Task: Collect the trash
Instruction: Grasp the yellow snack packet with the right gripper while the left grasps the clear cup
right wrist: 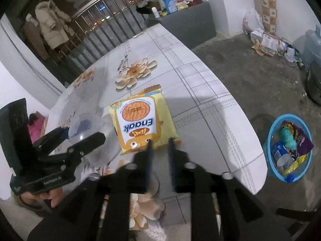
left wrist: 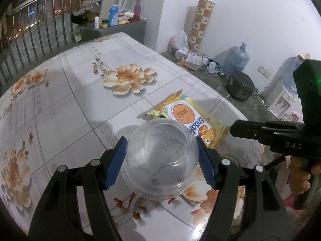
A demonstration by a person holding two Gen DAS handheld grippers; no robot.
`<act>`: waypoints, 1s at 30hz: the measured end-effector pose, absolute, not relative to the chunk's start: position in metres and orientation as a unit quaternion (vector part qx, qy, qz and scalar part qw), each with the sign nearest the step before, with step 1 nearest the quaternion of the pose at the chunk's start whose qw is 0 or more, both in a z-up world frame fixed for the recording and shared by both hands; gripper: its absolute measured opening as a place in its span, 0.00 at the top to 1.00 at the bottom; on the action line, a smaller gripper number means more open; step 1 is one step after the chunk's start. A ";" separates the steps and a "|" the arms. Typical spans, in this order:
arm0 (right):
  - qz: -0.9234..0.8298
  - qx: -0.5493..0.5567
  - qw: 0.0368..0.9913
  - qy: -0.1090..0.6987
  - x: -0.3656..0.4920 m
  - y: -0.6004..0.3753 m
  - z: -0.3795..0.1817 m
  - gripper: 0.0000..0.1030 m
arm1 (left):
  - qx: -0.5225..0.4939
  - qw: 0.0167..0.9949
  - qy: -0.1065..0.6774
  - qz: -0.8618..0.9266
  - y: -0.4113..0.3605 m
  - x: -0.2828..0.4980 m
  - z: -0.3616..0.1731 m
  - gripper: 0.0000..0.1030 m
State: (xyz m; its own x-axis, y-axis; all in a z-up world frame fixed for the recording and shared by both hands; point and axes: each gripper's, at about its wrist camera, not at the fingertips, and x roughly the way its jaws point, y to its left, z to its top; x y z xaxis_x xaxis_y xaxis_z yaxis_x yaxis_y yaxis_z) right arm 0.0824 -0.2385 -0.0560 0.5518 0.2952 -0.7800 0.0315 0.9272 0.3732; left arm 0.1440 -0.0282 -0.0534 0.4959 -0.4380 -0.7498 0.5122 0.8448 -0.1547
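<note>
A clear plastic cup [left wrist: 160, 156] lies sideways between the blue pads of my left gripper [left wrist: 160, 140], which is shut on it just above the flowered table [left wrist: 70, 100]. A yellow Enaak snack packet [left wrist: 192, 118] lies flat on the table right behind the cup. In the right wrist view the packet [right wrist: 140, 124] sits just ahead of my right gripper [right wrist: 160, 140], whose jaws stand a little apart with nothing between them. The left gripper [right wrist: 85, 132] with the cup [right wrist: 108, 142] is to its left. The right gripper [left wrist: 232, 128] also shows at the right of the left wrist view.
A blue basket [right wrist: 267, 140] holding wrappers and a bottle stands on the concrete floor, right of the table's rounded edge [right wrist: 258, 154]. Water jugs [left wrist: 236, 58], a dark round appliance [left wrist: 240, 88] and bags line the far wall. Railings [left wrist: 40, 36] run behind the table.
</note>
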 end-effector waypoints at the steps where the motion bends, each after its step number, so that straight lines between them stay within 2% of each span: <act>1: 0.075 0.176 0.862 0.469 0.085 -0.239 -0.057 0.70 | 0.045 0.863 0.423 -0.272 -0.028 0.144 -0.055 0.38; 5: 0.064 0.182 0.851 0.488 0.096 -0.237 -0.065 0.62 | 0.038 0.863 0.427 -0.267 -0.026 0.146 -0.057 0.38; 13: 0.045 0.226 0.838 0.494 0.102 -0.245 -0.069 0.62 | 0.035 0.862 0.429 -0.268 -0.026 0.150 -0.058 0.38; 30: 0.023 0.218 0.838 0.499 0.105 -0.247 -0.066 0.62 | 0.042 0.862 0.427 -0.270 -0.031 0.149 -0.059 0.38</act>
